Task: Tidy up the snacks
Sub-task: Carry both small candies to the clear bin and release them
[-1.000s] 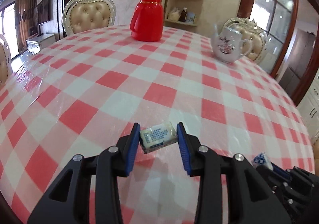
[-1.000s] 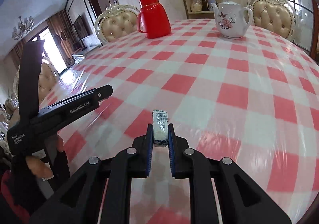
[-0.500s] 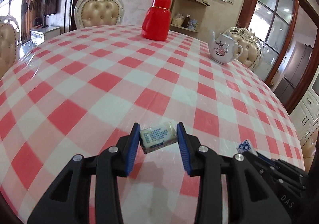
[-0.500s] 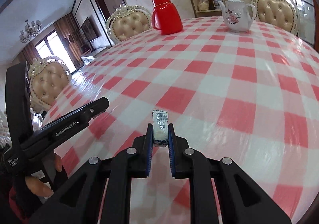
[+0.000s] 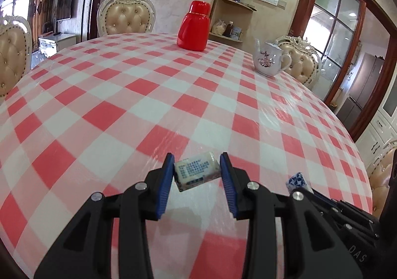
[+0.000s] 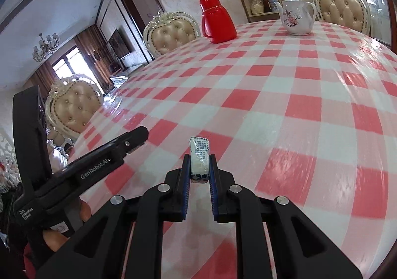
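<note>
A white snack packet with blue print sits crosswise between the left gripper's blue pads, clamped by both jaws and held above the checked worktop. A second packet, white with blue pattern, stands on edge in the right gripper, its jaws pressed tight on it. Far across the worktop stand a red flask and a flowered teapot, well apart. Cream chairs ring the worktop.
</note>
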Demonstrator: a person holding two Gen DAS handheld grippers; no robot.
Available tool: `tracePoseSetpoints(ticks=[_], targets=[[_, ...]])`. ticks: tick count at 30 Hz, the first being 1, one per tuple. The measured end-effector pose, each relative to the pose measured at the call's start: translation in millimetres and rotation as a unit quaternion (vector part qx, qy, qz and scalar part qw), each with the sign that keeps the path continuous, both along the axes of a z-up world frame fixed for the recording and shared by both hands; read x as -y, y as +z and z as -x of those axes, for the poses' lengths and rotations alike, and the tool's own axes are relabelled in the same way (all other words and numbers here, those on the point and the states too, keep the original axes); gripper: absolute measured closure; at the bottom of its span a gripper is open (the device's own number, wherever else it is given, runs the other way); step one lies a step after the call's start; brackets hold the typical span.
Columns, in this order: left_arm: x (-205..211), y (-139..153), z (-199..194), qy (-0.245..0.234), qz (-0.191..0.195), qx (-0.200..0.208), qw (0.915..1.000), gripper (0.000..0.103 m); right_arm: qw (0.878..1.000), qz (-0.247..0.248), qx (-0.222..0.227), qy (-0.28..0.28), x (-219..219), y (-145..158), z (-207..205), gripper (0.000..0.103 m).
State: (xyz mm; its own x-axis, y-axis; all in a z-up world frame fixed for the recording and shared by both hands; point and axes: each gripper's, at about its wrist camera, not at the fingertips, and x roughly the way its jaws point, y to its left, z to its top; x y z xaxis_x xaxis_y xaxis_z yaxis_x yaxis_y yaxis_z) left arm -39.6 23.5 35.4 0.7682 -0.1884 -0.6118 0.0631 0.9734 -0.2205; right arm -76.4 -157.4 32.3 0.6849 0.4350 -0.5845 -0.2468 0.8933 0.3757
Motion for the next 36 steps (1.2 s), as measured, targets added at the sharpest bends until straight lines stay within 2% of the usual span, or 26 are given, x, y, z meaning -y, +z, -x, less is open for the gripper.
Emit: tracePoseSetpoints(ticks=[8,14,20,29,32,36], targets=[[-6.6,9.8,46.0,-0.010,-0.013,0.005,0.9999,0.065,1.000,0.007,0.011,0.015,-16.6,9.7,32.4,0.089],[-27.8,21.8,85.7,-0.006,-0.026,0.013,0.9996,0.065,0.999,0.018,0.024,0.039,-41.3,22.1,59.3,0.088],[-67.8,28.8,132.1,0.019,-0.040,0.011,0.9990,0.065,0.994,0.043,0.045,0.093,-93.4,34.5,95.8,0.089],[-159.3,33.6,202.1,0.089,-0.057,0.012,0.9944,0.065,0.976,0.065,0.051,0.203,-182.3,37.9,136.0,0.088],[-193.2,32.3,222.5,0.116,-0.064,0.008,0.9911,0.065,0.965,0.068,0.042,0.249,-214.6,34.3,149.7,0.088],[-230.4,26.0,241.1,0.146,-0.070,-0.004,0.9869,0.065,0.947,0.095,0.039,0.304,-261.9,26.6,170.1,0.088]])
